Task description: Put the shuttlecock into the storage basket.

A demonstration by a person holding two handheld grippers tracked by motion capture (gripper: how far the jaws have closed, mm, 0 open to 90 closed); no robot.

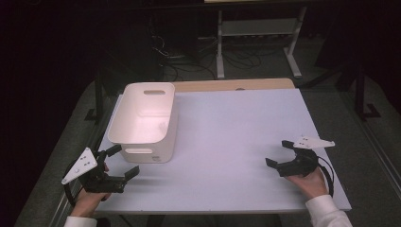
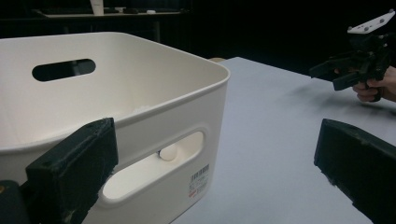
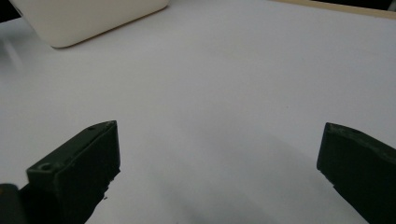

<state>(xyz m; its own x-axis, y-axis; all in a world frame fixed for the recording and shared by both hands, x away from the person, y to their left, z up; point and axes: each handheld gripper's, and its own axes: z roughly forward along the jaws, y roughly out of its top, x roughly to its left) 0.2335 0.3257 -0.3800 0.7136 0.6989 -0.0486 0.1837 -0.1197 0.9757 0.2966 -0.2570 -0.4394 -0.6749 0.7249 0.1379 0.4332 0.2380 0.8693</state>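
white bin upright, table's left

I see the white plastic bin standing on the left part of the pale grey table top. My left gripper sits just near of the bin; my right gripper is far right, well apart.
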